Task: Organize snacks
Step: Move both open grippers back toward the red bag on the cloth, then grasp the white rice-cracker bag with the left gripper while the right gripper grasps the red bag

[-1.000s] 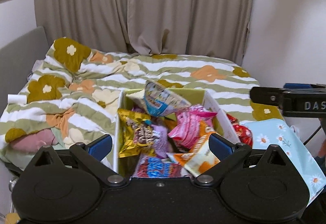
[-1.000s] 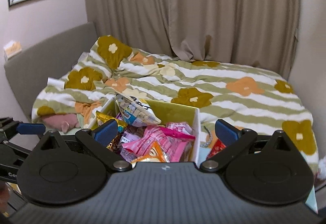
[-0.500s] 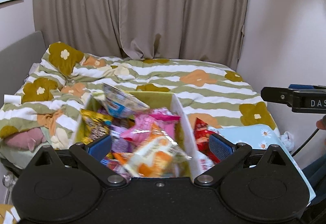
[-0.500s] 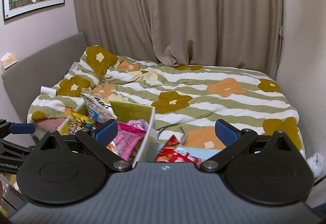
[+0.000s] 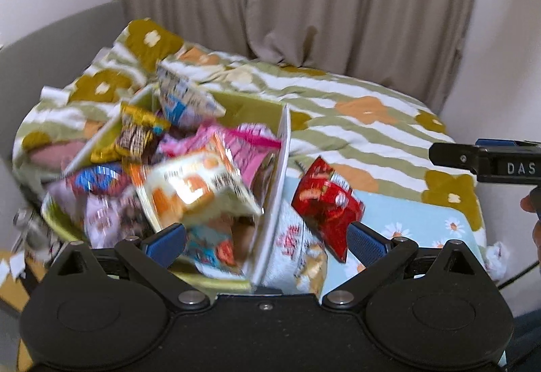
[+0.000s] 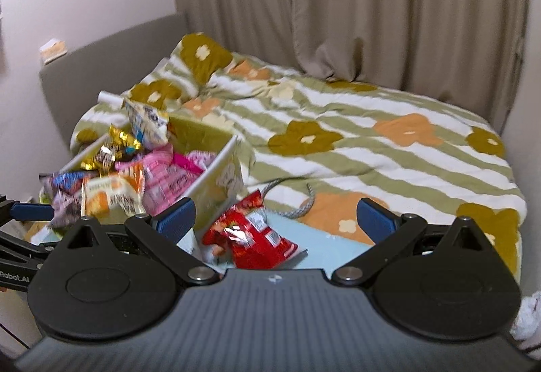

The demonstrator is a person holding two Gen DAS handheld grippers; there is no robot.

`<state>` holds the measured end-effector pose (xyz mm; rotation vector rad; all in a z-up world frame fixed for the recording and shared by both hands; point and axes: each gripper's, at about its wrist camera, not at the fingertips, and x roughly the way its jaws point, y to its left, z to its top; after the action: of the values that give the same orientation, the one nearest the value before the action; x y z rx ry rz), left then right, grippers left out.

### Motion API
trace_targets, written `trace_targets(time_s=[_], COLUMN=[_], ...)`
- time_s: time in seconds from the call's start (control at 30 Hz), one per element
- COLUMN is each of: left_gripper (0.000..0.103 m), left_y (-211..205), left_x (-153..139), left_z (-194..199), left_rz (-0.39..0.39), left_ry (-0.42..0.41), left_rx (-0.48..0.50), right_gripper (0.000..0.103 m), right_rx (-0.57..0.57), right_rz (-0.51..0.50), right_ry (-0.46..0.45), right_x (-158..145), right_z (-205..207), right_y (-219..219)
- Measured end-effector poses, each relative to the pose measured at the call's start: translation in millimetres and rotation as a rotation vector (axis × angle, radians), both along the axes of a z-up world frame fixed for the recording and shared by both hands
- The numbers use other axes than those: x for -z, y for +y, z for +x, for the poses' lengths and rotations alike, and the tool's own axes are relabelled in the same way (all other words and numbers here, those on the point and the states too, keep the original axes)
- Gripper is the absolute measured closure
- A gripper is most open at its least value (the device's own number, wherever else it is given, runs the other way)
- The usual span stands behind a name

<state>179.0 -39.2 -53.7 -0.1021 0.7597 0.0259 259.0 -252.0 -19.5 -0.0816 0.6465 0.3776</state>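
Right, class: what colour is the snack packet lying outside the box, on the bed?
Red, the snack packet shows best in the right wrist view.

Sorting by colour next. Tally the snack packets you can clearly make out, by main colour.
Red packet: 1
Pink packet: 1
Gold packet: 1
Orange-and-white packet: 1
Blue-and-white packet: 1
Total: 5; others low in the box are too blurred to count.
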Motion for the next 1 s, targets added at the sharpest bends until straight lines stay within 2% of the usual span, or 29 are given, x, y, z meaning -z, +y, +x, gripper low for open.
trace_targets(time_s=[0.13,0.4,0.6,0.83,1.0], left_gripper=[0.001,0.003,0.006,0.009,0.01], left_y=[-14.2,-37.2,-53.9,-63.9,-62.2], left_x=[22.7,88.3,121.9,142.2,145.8], left_z=[-5.7,2.5,21.9,44.4,57.9], left_rz=[-0.015,-0.092,-0.115,-0.108,-0.118], left_ry=[0.028,0.09,0.069,0.065,0.065], left_rx=[-0.063,-0.181,-0.236,-0.304,-0.375], right_gripper=[0.0,0.0,0.0,0.0,0.0], right_rx=[-0.067,-0.173,-0.229,-0.275,-0.296], right_rz=[-0.001,-0.005,-0.001,0.004,0.011], right_ry=[0.029,0.087,0.123,0.152,0.157], right_x=[20.8,69.0,101.1,124.6,131.7], right_z=[19.5,51.0,71.4,88.2,97.3], right_y=[-5.9,-5.9,-0.4,2.9,3.6])
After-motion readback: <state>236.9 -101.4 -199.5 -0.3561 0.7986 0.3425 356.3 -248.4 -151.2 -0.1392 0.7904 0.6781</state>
